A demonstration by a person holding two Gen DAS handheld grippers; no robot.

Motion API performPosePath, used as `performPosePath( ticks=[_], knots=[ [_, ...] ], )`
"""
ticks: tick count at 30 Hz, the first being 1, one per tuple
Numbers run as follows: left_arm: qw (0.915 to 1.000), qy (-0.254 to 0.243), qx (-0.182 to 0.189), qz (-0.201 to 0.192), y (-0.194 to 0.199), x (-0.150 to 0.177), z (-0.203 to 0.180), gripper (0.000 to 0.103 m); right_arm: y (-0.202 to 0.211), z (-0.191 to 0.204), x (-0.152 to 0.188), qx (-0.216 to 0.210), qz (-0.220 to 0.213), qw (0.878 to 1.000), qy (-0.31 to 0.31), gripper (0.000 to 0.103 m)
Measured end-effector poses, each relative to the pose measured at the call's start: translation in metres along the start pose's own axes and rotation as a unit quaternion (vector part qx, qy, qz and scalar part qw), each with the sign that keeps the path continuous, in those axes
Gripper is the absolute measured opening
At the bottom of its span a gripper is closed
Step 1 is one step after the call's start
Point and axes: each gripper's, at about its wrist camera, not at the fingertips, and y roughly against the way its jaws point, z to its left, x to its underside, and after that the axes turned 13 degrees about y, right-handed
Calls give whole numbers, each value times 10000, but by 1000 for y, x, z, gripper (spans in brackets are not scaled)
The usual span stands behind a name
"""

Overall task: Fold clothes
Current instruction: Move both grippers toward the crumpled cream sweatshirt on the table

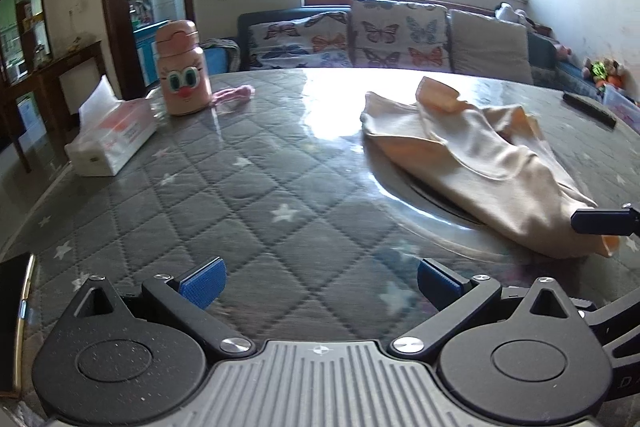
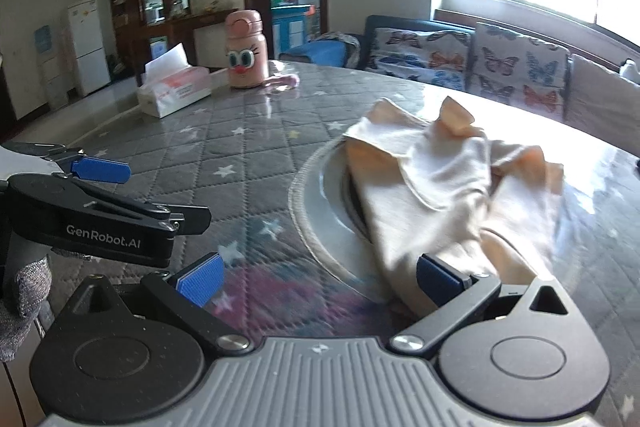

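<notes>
Left gripper [image 1: 320, 285]: spread wide, empty, over bare quilted counter [image 1: 248, 187]. Cream garment [image 1: 480, 163] lies crumpled ahead and to its right, partly over a round inset plate [image 2: 320, 223].

Right gripper [image 2: 320, 281]: spread too, nothing pinched; garment's near end lies just ahead of its right finger, contact unclear.

Risks, judged: the cloth is bunched, so a pinch may take several layers or miss the hem; the glossy counter may let it slide. Bottle [image 1: 182, 67] and tissue box [image 1: 112, 135] stand far ahead-left, well apart.
</notes>
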Motion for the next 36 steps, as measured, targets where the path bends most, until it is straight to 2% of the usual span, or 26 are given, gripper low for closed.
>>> performPosePath(
  ticks=[19,36],
  knots=[
    [9989,-384,265,39,7,10,-45,103,38,-20,36,437,-19,9985,-321,103],
    [9980,-531,334,-15,19,15,-59,103,51,-27,48,607,-42,9969,-498,103]
  ],
)
